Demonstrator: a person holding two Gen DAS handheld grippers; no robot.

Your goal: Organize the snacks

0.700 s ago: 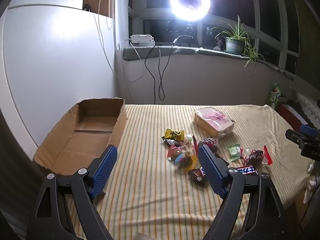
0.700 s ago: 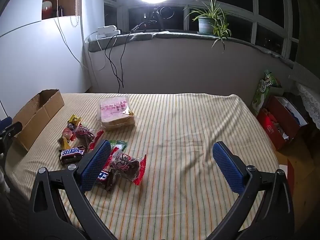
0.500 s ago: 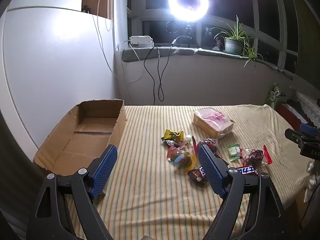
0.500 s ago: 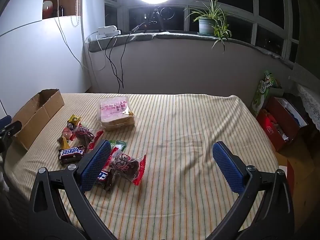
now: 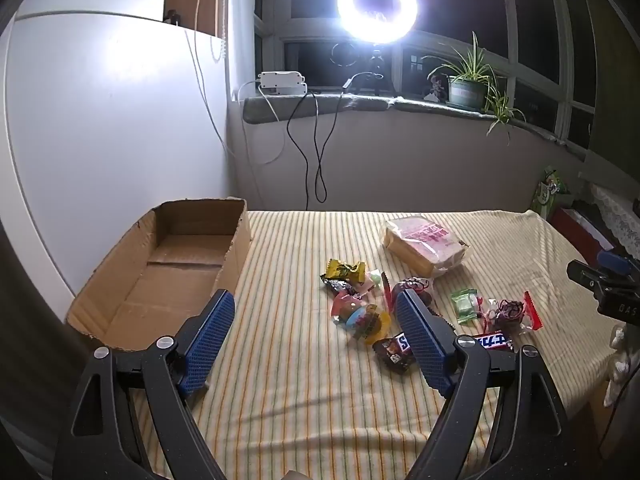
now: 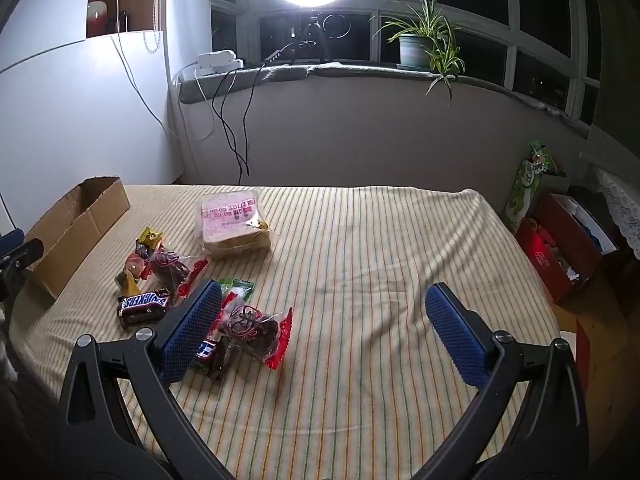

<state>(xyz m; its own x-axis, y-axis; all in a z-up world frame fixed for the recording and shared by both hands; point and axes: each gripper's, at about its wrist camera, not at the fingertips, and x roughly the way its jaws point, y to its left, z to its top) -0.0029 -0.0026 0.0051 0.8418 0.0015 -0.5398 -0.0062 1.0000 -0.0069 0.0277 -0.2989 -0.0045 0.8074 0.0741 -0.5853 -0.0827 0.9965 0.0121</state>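
Nothing has shifted | left gripper (image 5: 316, 336), right gripper (image 6: 328, 328) both agape, empty | snacks (image 5: 360, 316) right of left gripper, nearer; cardboard box (image 5: 160, 264) left.

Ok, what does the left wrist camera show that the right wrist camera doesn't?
Left wrist only: the bare floor inside the cardboard box, with no snacks in it, and the open left gripper.
Right wrist only: the red box on the floor beside the table, and the open right gripper.
Both: bagged bread, Snickers bar, loose candies, ring light.
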